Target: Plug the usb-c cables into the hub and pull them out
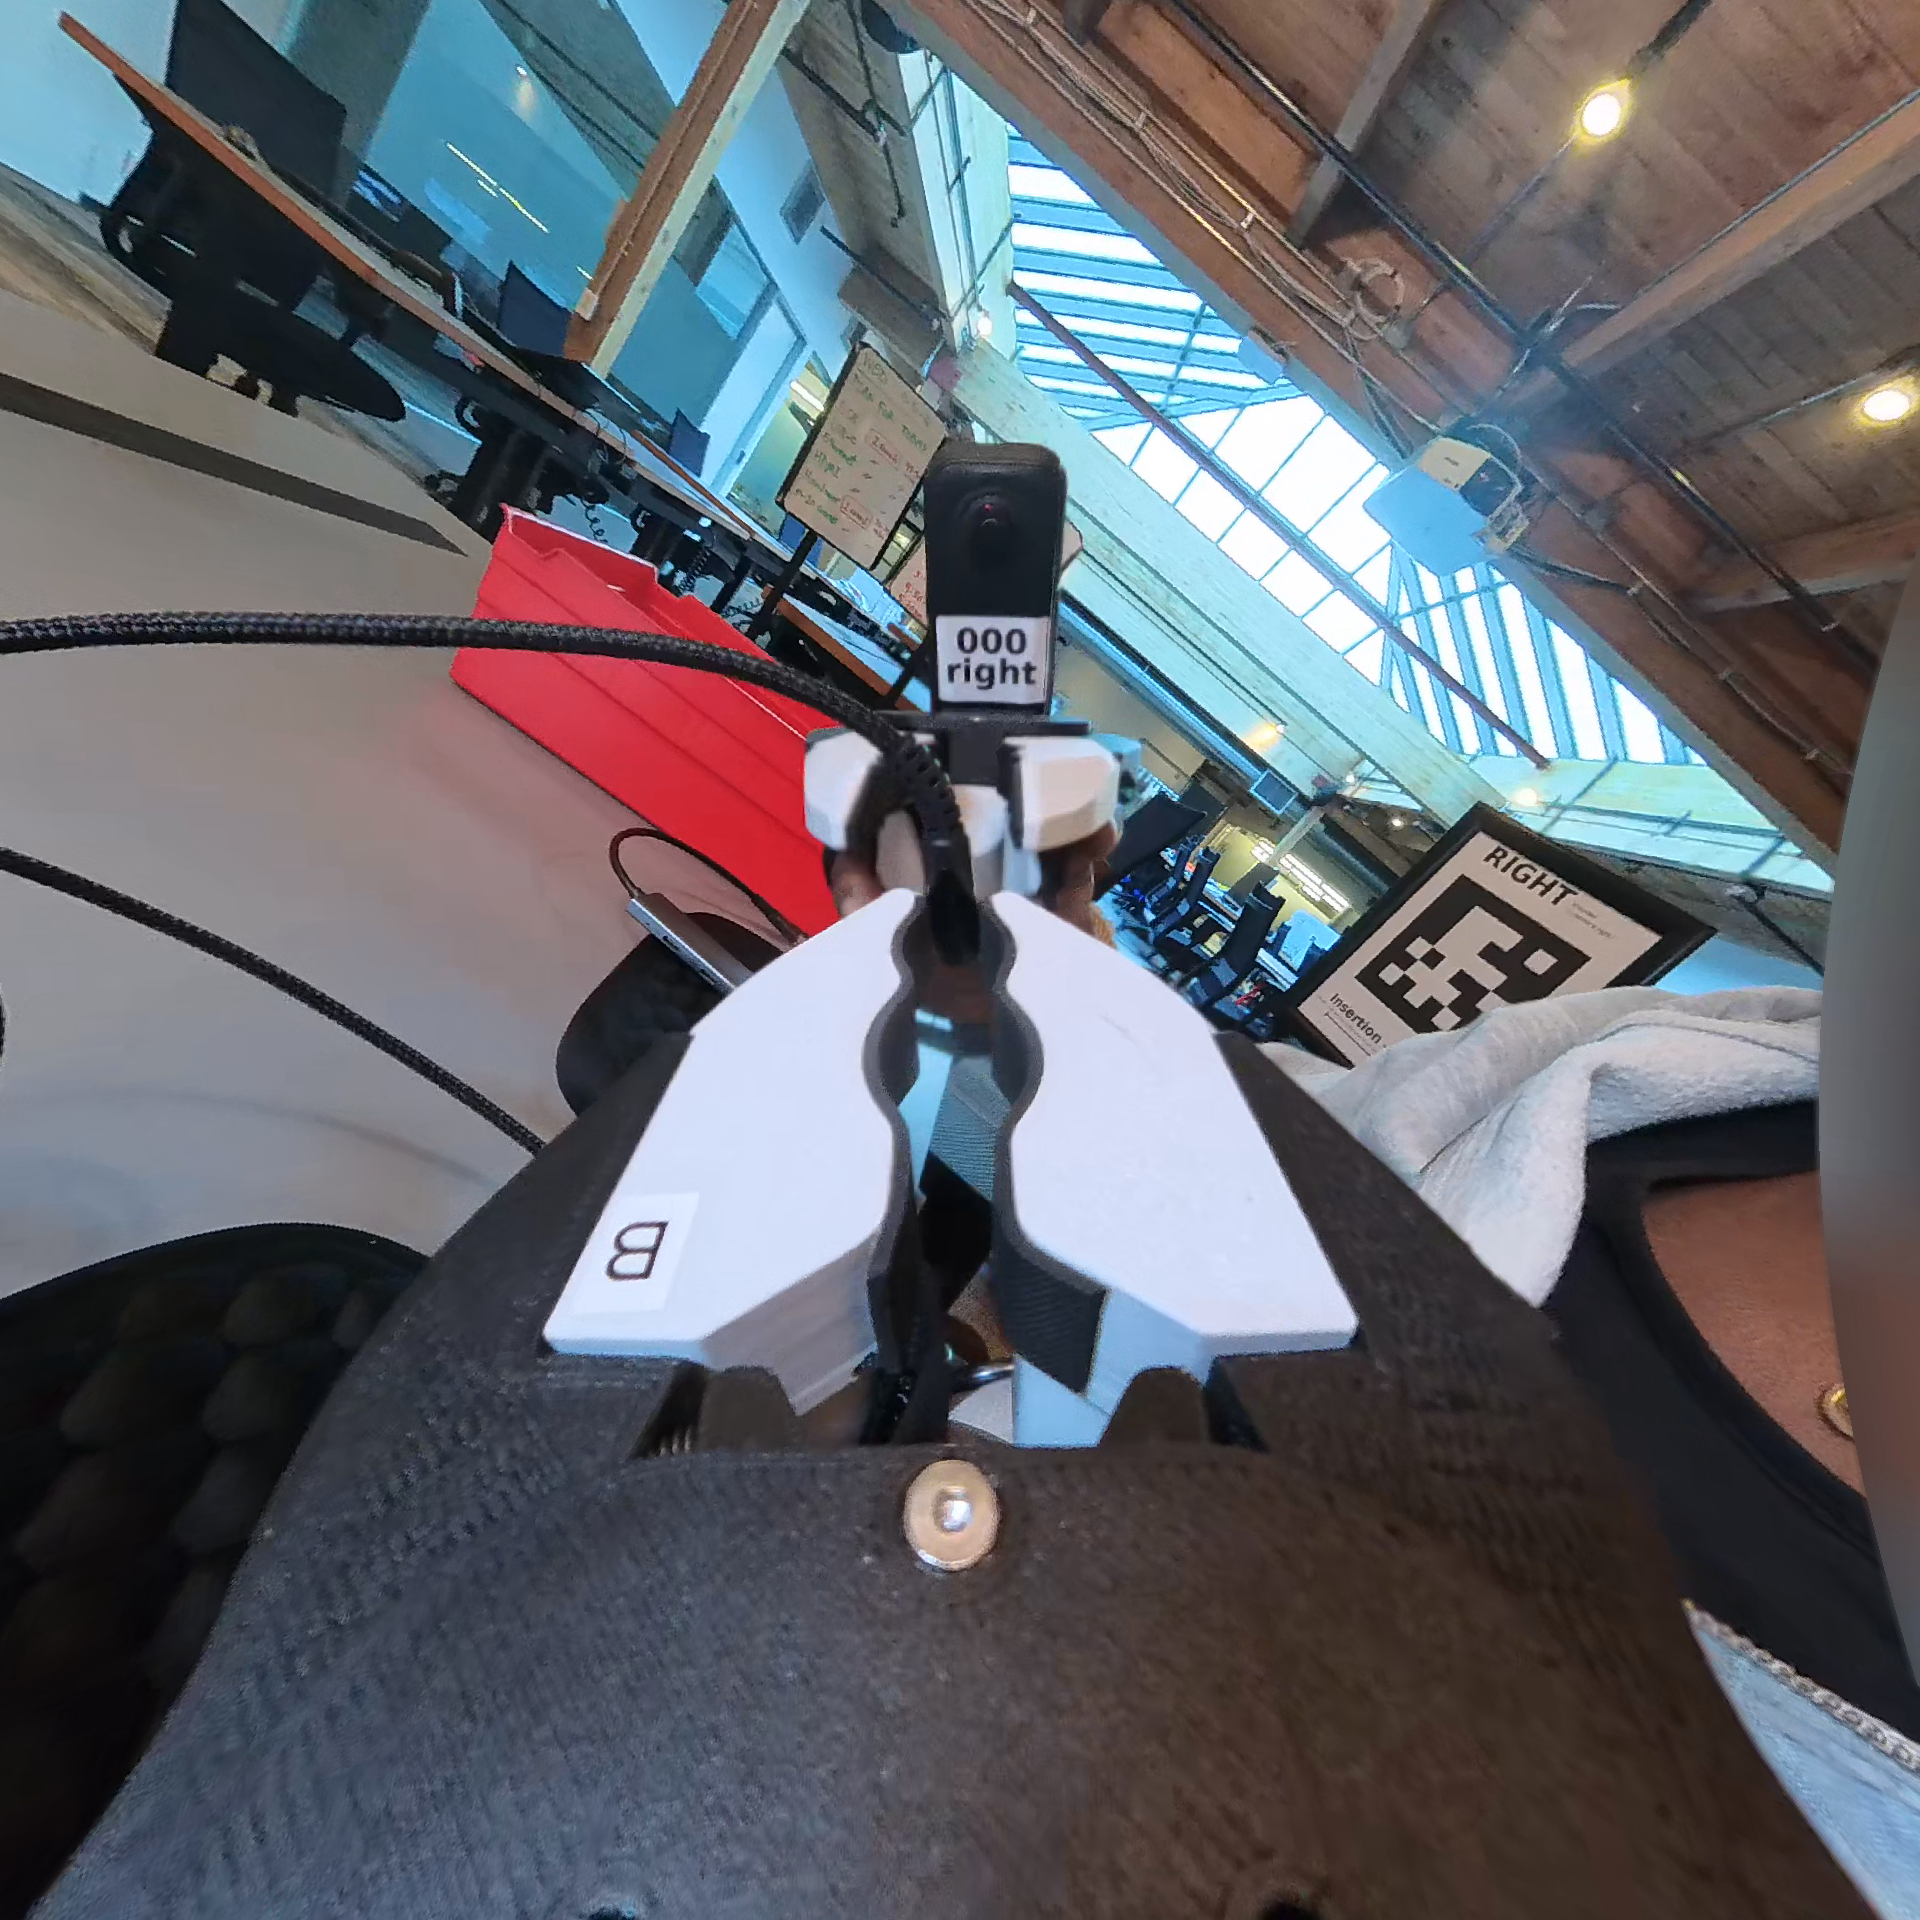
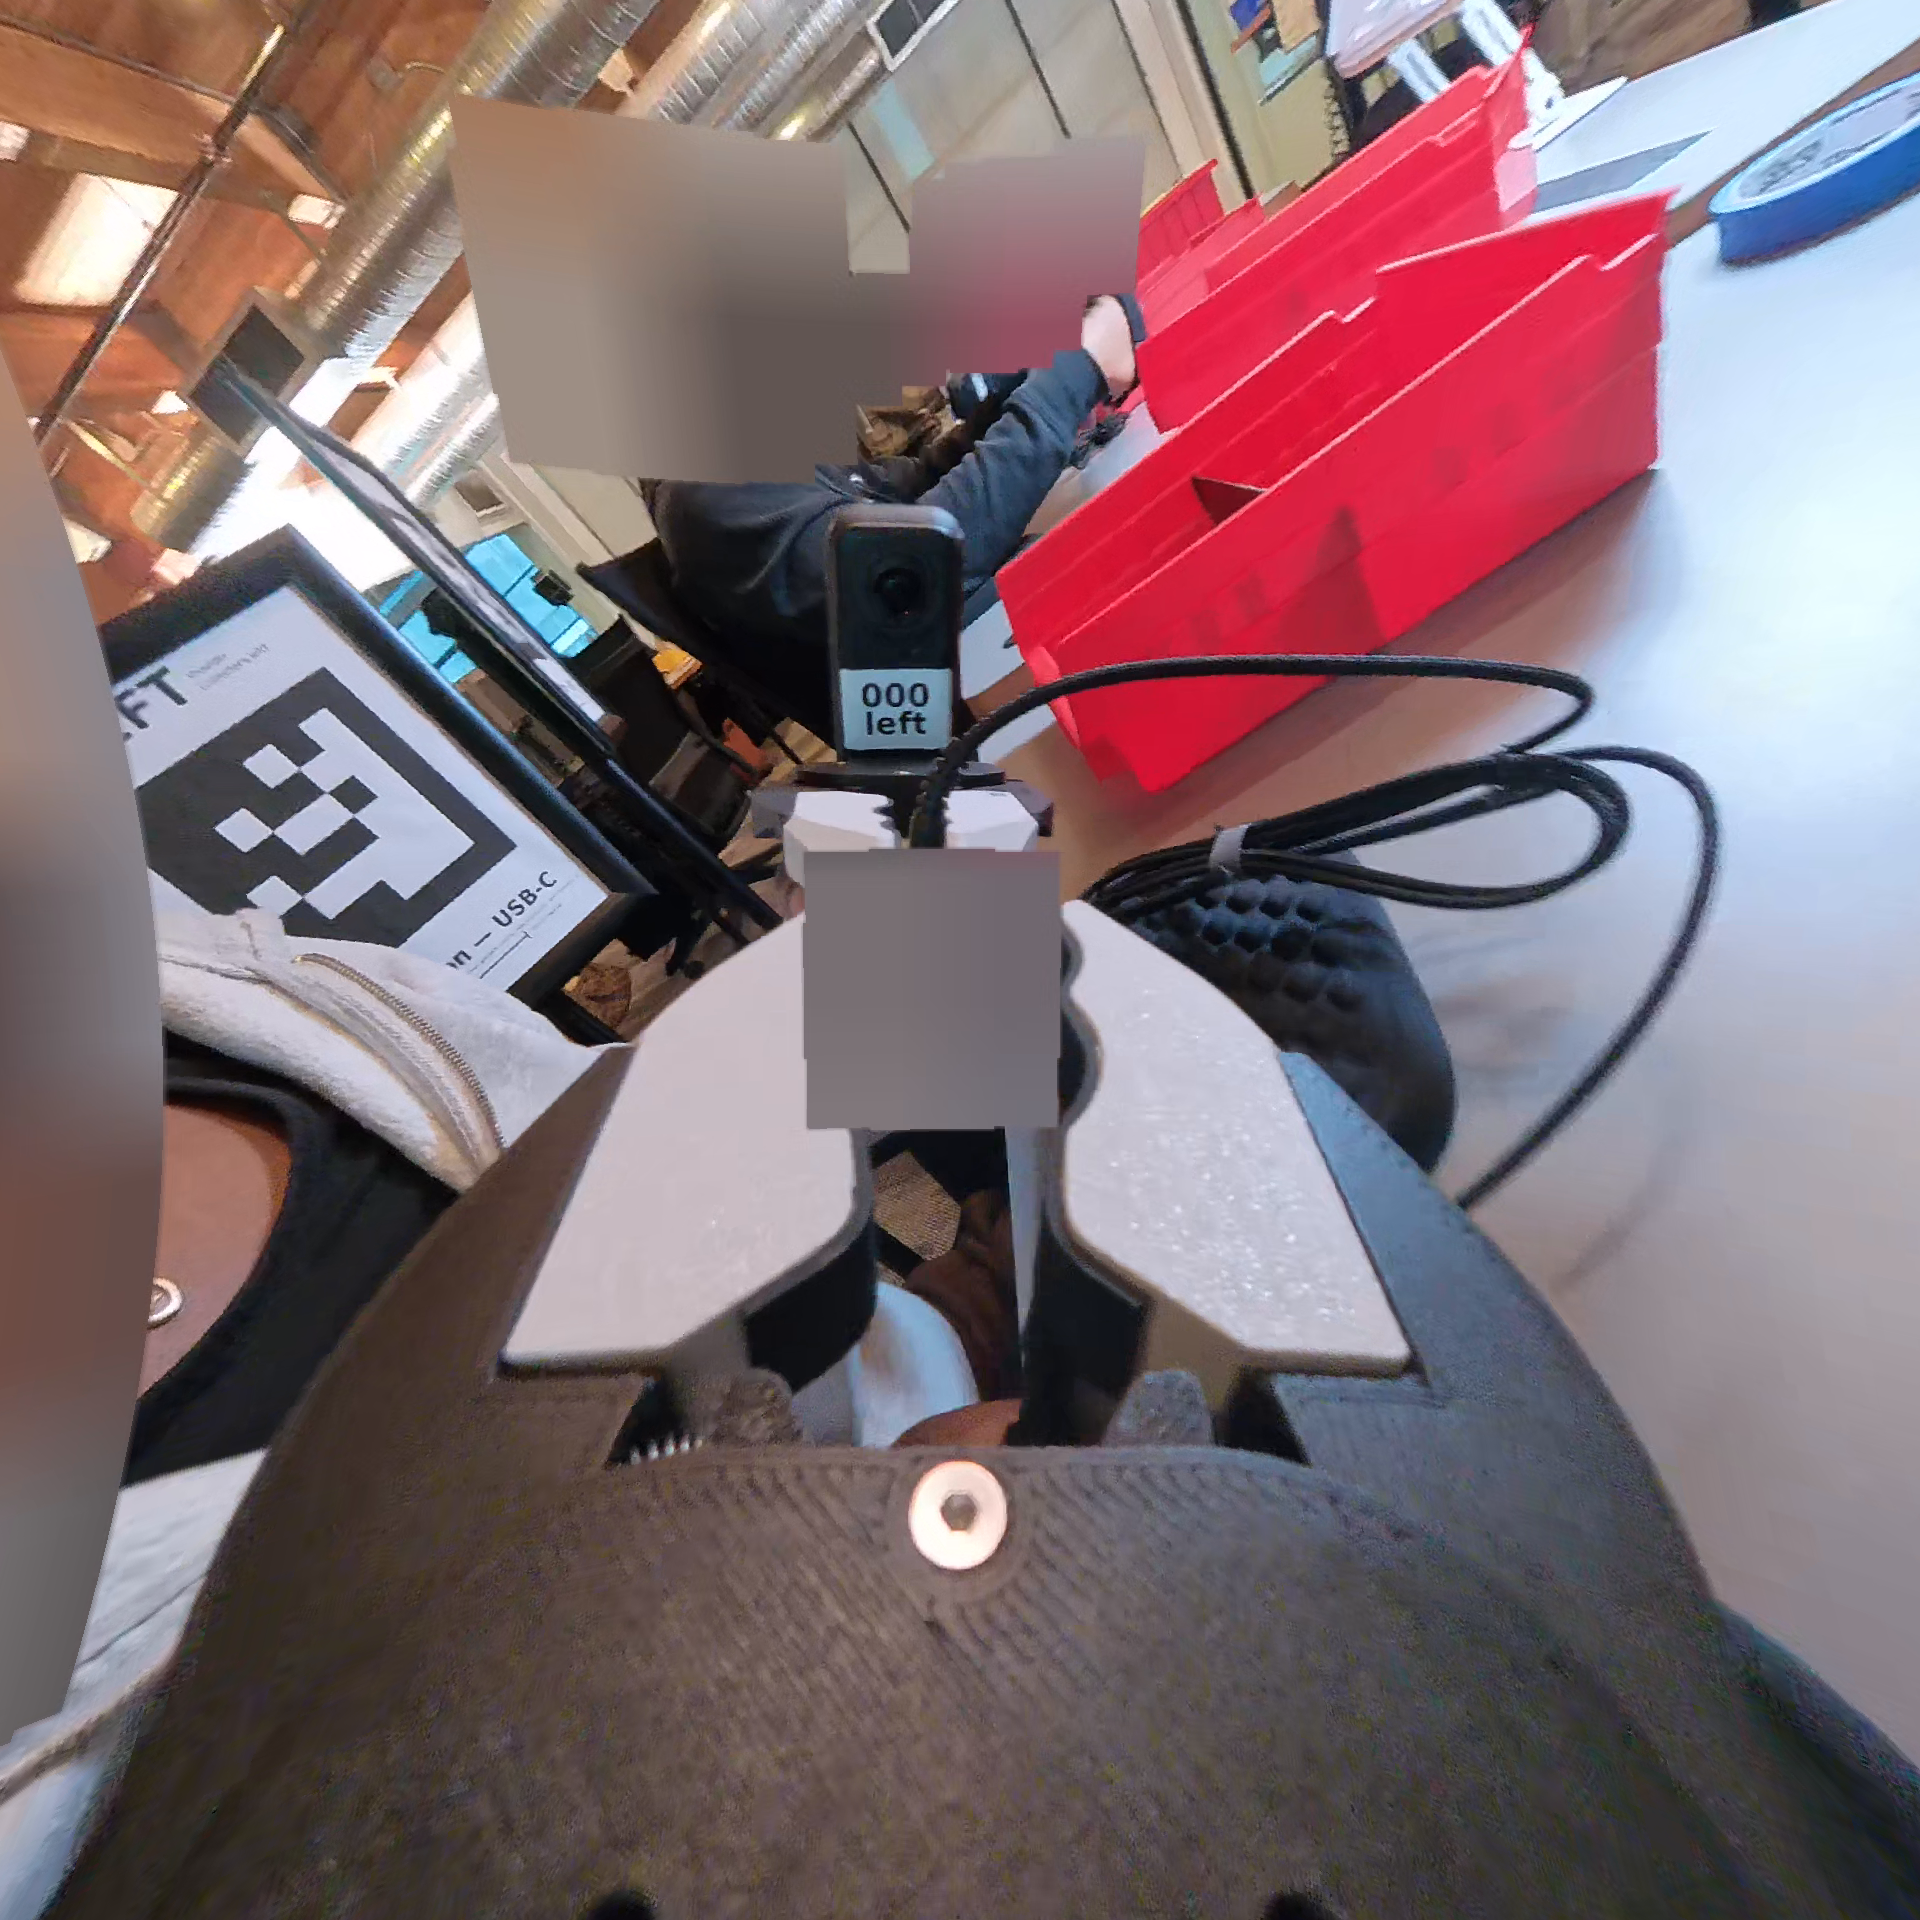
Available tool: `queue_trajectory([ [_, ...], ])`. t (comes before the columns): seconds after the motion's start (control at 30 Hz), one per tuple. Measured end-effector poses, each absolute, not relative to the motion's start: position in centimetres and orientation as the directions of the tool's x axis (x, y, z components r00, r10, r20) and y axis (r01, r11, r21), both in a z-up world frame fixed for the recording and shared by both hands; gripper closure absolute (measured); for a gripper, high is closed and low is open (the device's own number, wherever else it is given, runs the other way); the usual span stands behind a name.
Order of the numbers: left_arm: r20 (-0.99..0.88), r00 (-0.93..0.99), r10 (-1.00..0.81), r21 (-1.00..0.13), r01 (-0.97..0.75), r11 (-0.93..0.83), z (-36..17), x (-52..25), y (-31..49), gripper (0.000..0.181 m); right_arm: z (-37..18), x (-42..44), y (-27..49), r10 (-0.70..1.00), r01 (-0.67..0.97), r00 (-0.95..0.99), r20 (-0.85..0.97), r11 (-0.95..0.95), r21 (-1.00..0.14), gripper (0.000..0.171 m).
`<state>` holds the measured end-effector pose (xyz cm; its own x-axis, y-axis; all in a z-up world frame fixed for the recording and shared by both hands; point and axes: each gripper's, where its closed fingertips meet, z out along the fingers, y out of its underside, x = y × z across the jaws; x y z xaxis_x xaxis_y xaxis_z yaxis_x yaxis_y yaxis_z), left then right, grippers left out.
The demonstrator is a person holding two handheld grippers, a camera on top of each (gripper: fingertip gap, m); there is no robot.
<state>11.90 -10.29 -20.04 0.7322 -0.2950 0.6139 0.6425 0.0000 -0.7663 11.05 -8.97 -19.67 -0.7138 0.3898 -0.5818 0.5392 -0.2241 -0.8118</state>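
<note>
My left gripper is raised above the table, its white fingers nearly closed on the end of a black braided usb-c cable. The cable curls down between the fingertips. My right gripper faces it head on, just beyond the tips, with the cable crossing in front of it. In the right wrist view a blur patch hides my right gripper's fingertips; the visible fingers stand a little apart. The left gripper shows there with the cable running to it. The silver hub lies on the table below.
Red bins stand on the pale table. A black honeycomb-textured pad carries a bundled black cable. A blue tape roll lies far right. Framed marker signs and a grey sweatshirt sit by the operator. My left and right fingertips are right by each other.
</note>
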Motion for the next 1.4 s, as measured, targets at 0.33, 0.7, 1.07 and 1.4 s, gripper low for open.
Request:
queue_trajectory([
  [0.33, 0.608, 0.740, -0.286, -0.777, 0.629, -0.024, -21.5, 12.2, -10.2, 0.172, -24.6, 14.2, 6.2, 0.596, 0.612, -0.221, -0.772, -0.532, -0.585, 0.115],
  [0.7, 0.596, 0.741, -0.308, -0.786, 0.617, -0.040, -21.7, 12.8, -10.0, 0.172, -30.7, 14.3, 8.3, 0.604, 0.827, 0.090, -0.792, -0.488, -0.279, 0.109],
  [1.07, 0.600, 0.715, -0.359, -0.770, 0.638, -0.015, -21.5, 13.2, -10.9, 0.171, -33.2, 13.2, 7.8, 0.781, 0.842, 0.175, -0.600, -0.435, -0.321, 0.150],
  [1.4, 0.604, 0.719, -0.342, -0.759, 0.651, 0.028, -21.3, 12.2, -11.4, 0.171, -28.3, 12.5, 3.7, 0.858, 0.689, -0.407, 0.315, 0.514, -0.511, 0.153],
])
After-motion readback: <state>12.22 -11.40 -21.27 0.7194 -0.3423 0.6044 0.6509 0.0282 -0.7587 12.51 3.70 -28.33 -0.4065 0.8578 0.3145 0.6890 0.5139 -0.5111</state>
